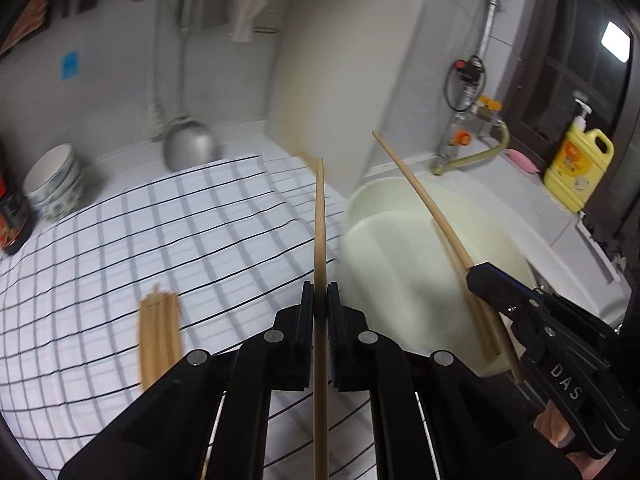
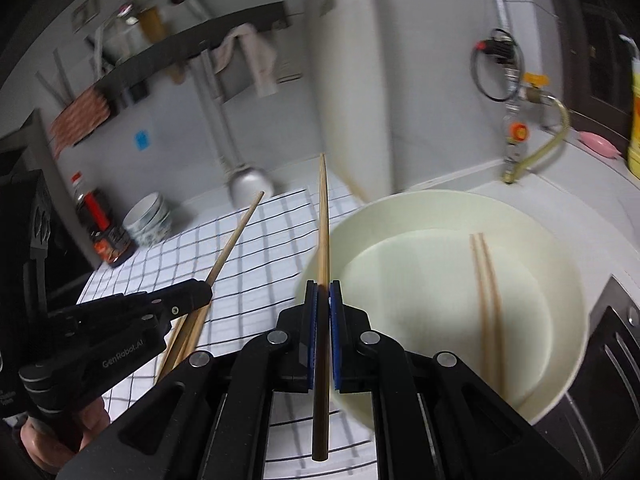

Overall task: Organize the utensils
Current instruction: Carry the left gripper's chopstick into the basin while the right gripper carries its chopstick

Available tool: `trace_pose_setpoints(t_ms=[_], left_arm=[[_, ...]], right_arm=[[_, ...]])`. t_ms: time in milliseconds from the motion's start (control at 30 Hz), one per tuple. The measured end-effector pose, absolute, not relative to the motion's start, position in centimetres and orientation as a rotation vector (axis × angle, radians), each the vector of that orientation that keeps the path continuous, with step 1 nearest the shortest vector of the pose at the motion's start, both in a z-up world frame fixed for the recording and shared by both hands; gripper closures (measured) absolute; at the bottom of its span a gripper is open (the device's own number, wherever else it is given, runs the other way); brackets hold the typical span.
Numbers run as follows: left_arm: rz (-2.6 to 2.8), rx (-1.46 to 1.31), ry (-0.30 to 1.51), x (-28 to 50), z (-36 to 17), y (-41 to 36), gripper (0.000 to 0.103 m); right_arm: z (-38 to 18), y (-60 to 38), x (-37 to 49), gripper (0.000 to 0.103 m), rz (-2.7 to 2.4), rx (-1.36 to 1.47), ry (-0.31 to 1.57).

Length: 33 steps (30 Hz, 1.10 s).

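Observation:
My left gripper (image 1: 320, 290) is shut on a wooden chopstick (image 1: 320, 220) that points forward over the checked cloth (image 1: 160, 240). My right gripper (image 2: 323, 288) is shut on another wooden chopstick (image 2: 324, 220), held at the rim of the cream basin (image 2: 400, 208). Two chopsticks (image 2: 488, 300) lie inside the basin. Several loose chopsticks (image 1: 158, 332) lie on the cloth. The right gripper (image 1: 484, 276) and its chopstick (image 1: 420, 196) show over the basin (image 1: 500, 232) in the left wrist view. The left gripper (image 2: 196, 292) and its chopstick (image 2: 236, 236) show at left in the right wrist view.
Stacked bowls (image 1: 56, 184) and a dark sauce bottle (image 1: 12, 216) stand at the cloth's far left. A steel ladle (image 1: 188, 148) and a white cutting board (image 1: 344, 72) lean on the back wall. A tap with hose (image 1: 468, 152), pink soap (image 1: 520, 160) and yellow detergent bottle (image 1: 576, 168) sit at right.

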<state>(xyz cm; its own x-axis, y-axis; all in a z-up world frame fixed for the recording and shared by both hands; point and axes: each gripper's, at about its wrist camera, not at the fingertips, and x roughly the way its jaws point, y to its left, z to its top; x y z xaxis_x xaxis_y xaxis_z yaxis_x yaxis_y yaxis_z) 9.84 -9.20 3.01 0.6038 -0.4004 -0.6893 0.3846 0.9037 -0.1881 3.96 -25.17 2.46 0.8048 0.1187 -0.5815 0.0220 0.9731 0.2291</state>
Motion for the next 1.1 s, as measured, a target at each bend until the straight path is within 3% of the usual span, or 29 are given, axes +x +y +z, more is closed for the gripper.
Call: trace_pose_setpoints(t_ms=[467, 1100], left_arm=[[-0.547, 0.058, 0.886, 13.8, 1.0, -20.7, 0.096], [-0.508, 0.093, 0.963, 15.2, -2.3, -21.3, 0.095]], right_arm=[[-0.3, -32.5, 5.1, 0.097, -0.092, 0.333, 0.717], [-2.7, -33.8, 6.2, 0.097, -0.133, 0.360, 0.793]])
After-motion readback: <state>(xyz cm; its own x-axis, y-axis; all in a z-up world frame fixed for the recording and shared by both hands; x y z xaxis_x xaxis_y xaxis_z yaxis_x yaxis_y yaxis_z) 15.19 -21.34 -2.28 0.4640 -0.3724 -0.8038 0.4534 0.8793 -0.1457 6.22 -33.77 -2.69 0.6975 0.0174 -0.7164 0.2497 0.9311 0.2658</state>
